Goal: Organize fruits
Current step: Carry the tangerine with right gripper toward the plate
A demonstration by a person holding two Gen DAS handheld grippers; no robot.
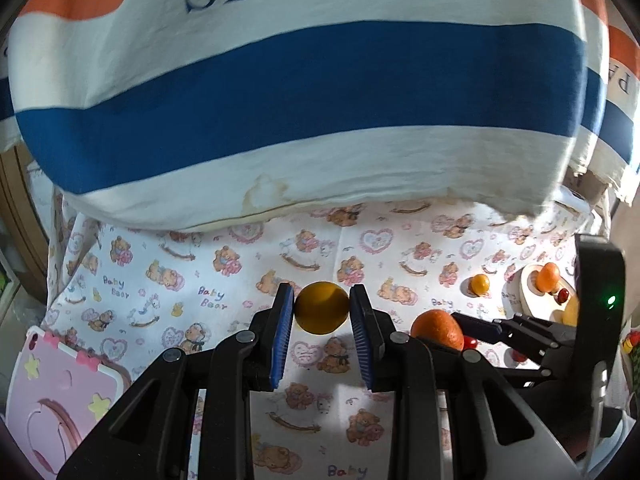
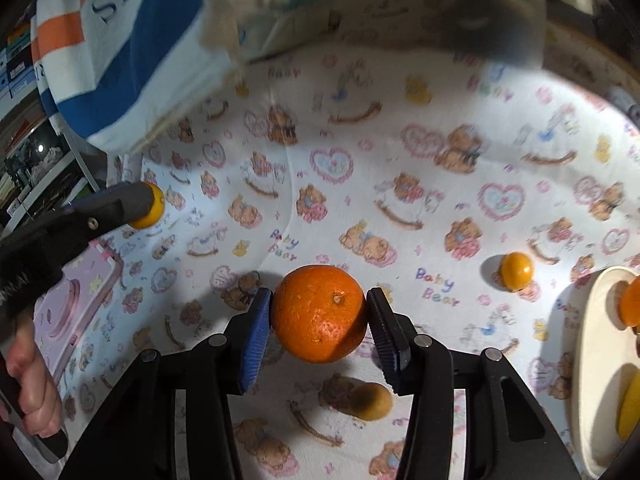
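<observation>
**Two fruits held above the teddy-bear cloth**

Gripping is seen on both sides at once. The yellow round fruit (image 1: pixel 322 308) is pinched between the blue-padded fingers of the left gripper (image 1: pixel 322 312) and is carried clear of the surface, its shadow thrown on the cloth beneath. The orange (image 2: pixel 319 313) is clamped between the fingers of the right gripper (image 2: pixel 319 320), stem scar turned toward the camera, and a shadow is likewise cast below it.

The surface is covered by a white tablecloth (image 2: pixel 400 152) printed with teddy bears, pink hearts, rocking horses and the words "Baby Bear". A small orange fruit (image 2: pixel 516 271) is left lying on the cloth to the right, near a cream plate (image 2: pixel 588 360) on which more orange and yellow fruit is partly seen. A brownish small fruit (image 2: pixel 372 401) lies in shadow just under the right gripper. At the left edge a pink tablet case (image 1: pixel 60 392) with stars and bows is laid flat.

Behind the table, a striped shirt (image 1: pixel 280 100) in white, blue and orange, lettered "PARIS", fills the left view. Shelving is glimpsed dimly at the far left of the right view.
</observation>
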